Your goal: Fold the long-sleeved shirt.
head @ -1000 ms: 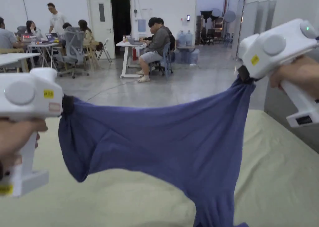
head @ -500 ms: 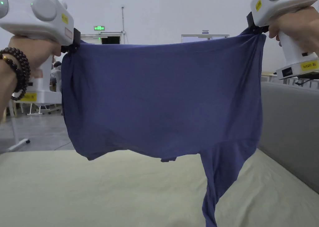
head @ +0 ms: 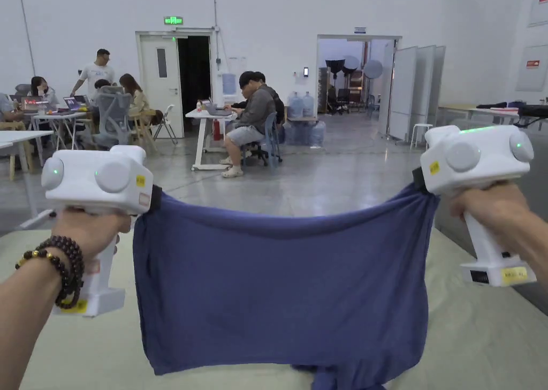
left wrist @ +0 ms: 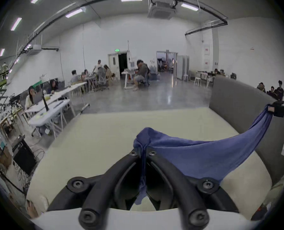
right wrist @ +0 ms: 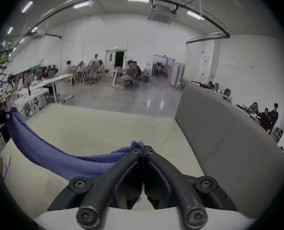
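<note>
Shirt [head: 278, 278] stretched between two closed pairs of jaws.
Left gripper [left wrist: 143, 152] and right gripper [right wrist: 143, 149] each clamped on an upper corner; cloth hanging below, lowest edge touching cream desk [head: 481, 343].

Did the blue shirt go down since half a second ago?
Yes. The blue shirt came down: its bottom edge hung above the cream surface before; now it bunches on it, both grippers clamped at its top corners.

Plain blue-violet shirt [head: 278, 295], pale yellow table [head: 481, 343], black tongs [left wrist: 143, 153]
</note>
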